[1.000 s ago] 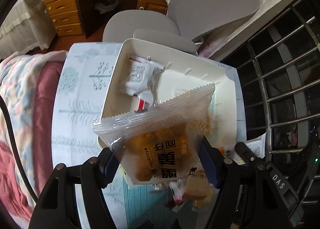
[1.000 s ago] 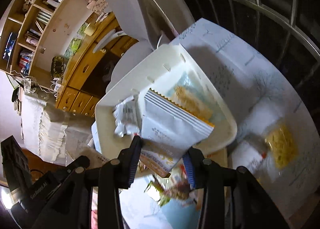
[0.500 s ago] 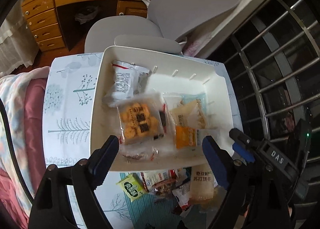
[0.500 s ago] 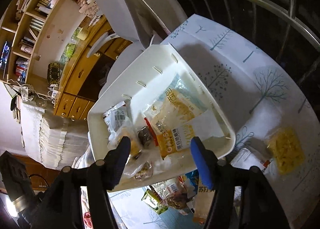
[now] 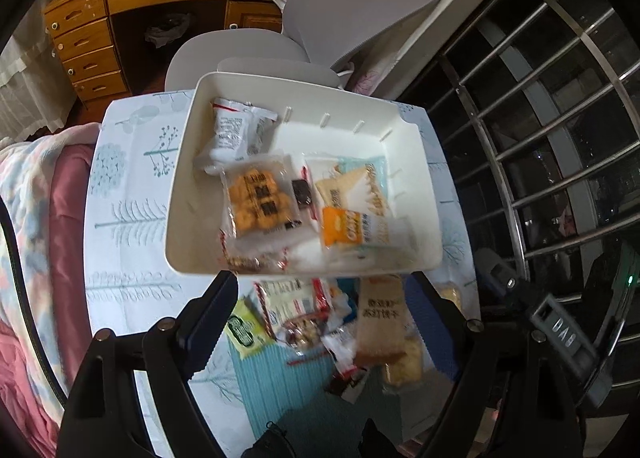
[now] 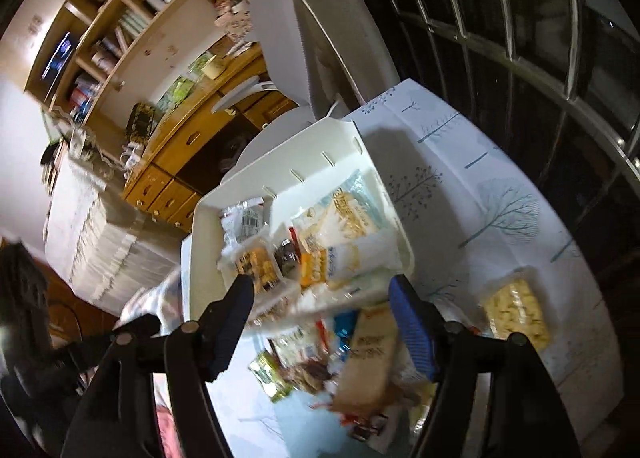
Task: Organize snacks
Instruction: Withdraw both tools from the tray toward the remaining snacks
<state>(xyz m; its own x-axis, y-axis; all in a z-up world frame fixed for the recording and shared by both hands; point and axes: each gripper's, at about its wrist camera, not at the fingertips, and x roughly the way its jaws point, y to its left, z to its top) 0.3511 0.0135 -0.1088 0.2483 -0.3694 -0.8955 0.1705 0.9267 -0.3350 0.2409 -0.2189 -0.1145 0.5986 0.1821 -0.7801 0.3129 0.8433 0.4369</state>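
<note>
Currently I am sorting snacks: several packets are lying in the white bin [image 5: 188, 218], more are waiting in the pile [image 5: 320, 322] just beside it. My left gripper [image 5: 320, 298] is hanging wide and empty; my right gripper [image 6: 320, 306] is opening, nothing between. Next, I judge, comes choosing one loose packet.

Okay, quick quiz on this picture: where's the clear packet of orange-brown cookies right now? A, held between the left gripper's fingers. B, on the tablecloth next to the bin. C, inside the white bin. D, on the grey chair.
C: the cookie packet lies flat inside the white bin, beside the other packets there, and the left gripper has nothing between its fingers.
</note>
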